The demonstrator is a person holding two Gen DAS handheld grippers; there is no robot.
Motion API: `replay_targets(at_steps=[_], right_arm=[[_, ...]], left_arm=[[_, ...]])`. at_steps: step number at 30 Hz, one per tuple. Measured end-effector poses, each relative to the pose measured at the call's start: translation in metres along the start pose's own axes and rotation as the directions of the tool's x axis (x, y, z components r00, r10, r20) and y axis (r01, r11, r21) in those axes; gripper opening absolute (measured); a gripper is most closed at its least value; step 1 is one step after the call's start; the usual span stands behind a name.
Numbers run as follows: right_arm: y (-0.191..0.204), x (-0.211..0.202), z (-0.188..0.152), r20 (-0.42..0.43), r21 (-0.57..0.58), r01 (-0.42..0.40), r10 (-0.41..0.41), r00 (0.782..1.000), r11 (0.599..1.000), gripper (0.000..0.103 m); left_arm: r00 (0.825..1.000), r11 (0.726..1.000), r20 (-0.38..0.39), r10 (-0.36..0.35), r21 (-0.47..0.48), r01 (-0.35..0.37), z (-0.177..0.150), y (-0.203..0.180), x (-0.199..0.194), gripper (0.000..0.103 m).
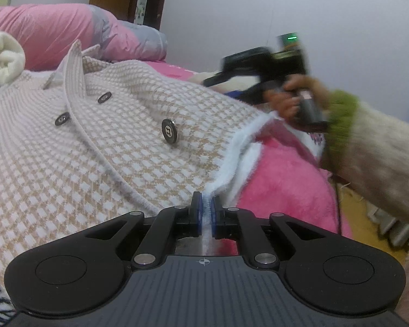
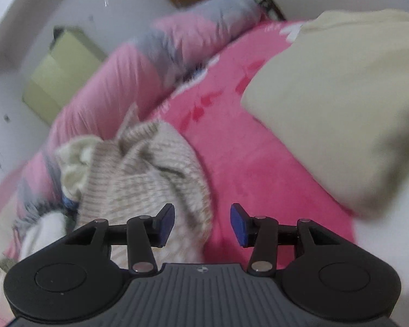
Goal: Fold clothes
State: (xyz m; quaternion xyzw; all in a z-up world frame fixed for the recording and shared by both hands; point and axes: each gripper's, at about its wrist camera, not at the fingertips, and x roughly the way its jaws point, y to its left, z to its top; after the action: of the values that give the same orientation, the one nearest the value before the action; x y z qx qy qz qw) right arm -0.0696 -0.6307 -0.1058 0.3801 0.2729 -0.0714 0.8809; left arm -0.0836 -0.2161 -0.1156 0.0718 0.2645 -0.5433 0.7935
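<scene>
Your left gripper (image 1: 206,212) is clamped on the fleecy edge of the checked knit jacket (image 1: 95,147) spread on the pink bed (image 1: 280,179), right gripper (image 2: 202,224) gaping empty; it's thick, floppy, probably weighty, so pinch hems, not buttons (image 1: 168,131).

No word, brand or number can be read in either view. The dark buttons (image 1: 169,131) on the checked cardigan (image 1: 122,141) carry an embossed mark, but it is too small to read. The tool body (image 1: 203,262) has only a small crosshair sign. A green light (image 1: 291,38) glows on a blurred device, without letters.
</scene>
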Motion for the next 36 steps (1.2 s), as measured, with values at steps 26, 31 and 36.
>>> replay_targets(at_steps=[26,31,36], right_arm=[[0.16,0.154,0.139,0.671,-0.676,0.737,-0.41,0.617,0.003,0.018],[0.079,0.199,0.101,0.514,-0.841,0.47,-0.671,0.534,-0.269,0.036],[0.089,0.12,0.072,0.572,-0.807,0.519,-0.59,0.57,-0.281,0.062]], left_arm=[[0.992,0.986,0.046,-0.119,-0.109,0.124,-0.007,0.027,0.003,0.007],[0.992,0.988,0.048,-0.118,-0.097,0.122,-0.008,0.027,0.002,0.007],[0.993,0.991,0.048,-0.107,-0.077,0.111,-0.008,0.024,0.001,0.007]])
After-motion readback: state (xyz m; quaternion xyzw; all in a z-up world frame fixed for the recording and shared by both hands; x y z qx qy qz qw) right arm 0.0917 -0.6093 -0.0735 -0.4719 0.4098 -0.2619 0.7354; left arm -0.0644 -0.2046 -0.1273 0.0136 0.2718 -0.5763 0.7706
